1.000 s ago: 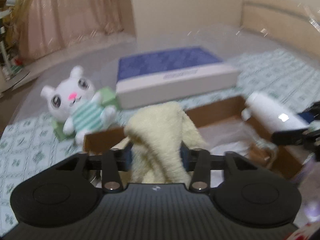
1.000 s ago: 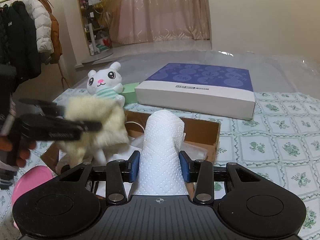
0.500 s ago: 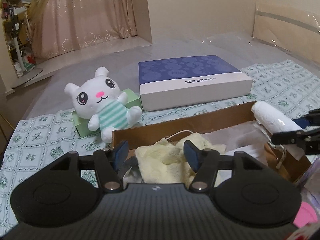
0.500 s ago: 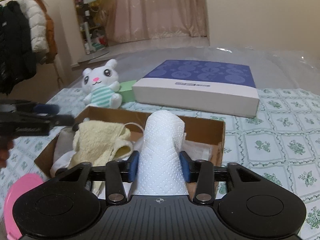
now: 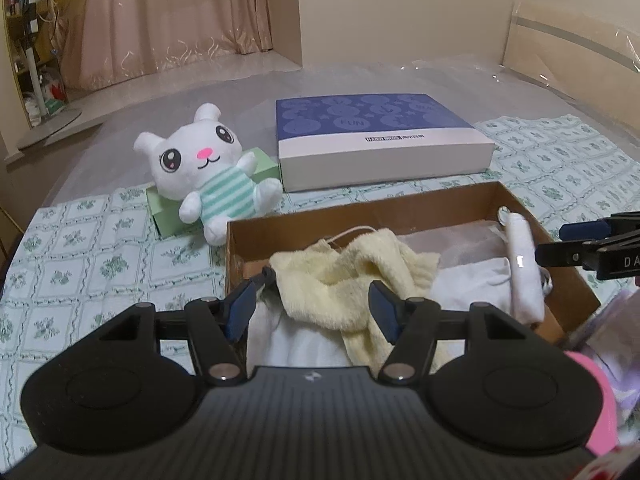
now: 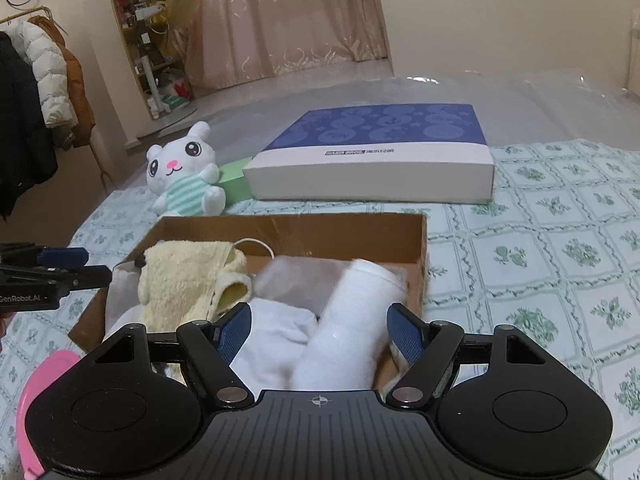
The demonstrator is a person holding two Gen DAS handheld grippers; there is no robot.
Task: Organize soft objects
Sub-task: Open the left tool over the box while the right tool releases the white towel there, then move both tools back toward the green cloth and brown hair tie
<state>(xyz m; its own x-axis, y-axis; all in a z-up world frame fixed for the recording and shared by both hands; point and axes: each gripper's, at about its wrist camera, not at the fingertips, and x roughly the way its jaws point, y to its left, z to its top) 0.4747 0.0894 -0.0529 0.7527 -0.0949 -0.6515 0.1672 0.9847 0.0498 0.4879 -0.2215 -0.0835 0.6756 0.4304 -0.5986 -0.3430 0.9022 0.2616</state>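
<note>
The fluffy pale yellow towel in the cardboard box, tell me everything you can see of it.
The fluffy pale yellow towel is soft terry cloth, crumpled and loosely folded. It lies in the left part of the open brown cardboard box, draped over white cloth. The left gripper is open around it without pressing it.

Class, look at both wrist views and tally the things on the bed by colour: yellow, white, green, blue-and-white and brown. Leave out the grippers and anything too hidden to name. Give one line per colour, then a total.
Yellow: 1, the yellow towel
White: 2, the plush bunny and the white towel roll
Green: 1, the green box
Blue-and-white: 1, the flat gift box
Brown: 1, the cardboard box
Total: 6
</note>
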